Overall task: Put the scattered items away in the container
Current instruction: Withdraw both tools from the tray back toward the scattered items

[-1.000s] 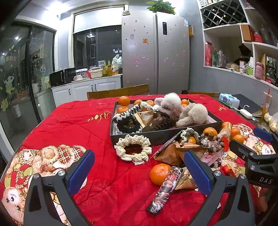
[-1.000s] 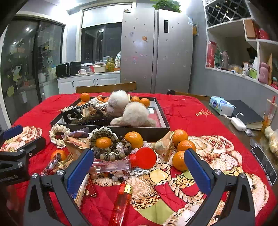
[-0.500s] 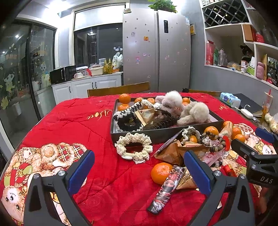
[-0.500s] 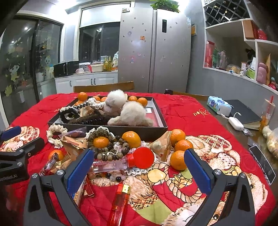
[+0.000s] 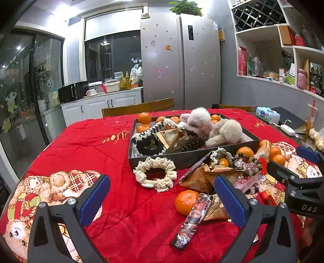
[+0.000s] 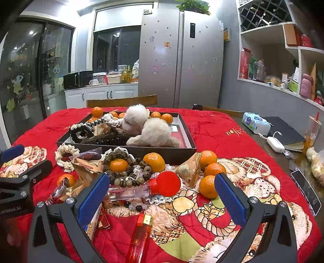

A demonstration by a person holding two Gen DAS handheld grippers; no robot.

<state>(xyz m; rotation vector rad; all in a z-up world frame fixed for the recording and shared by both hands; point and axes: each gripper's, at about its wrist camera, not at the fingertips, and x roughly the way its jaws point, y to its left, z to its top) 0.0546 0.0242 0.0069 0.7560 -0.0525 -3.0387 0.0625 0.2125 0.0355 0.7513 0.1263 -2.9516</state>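
Both grippers hover spread wide and empty above the red cloth: left gripper, right gripper. The tray sits mid-table, its near wall crowded by oranges, beads, a scrunchie and a lighter. Bare cloth lies open at far left.

Up at twelve o'clock stands the big steel fridge, a leafy plant perched on top. Over at ten o'clock, a black microwave sits on the white kitchen cabinets, bottles just beside. At two o'clock, wall shelves are crowded with boxes. At three o'clock a tissue pack lies beside a black notebook with a white charger.
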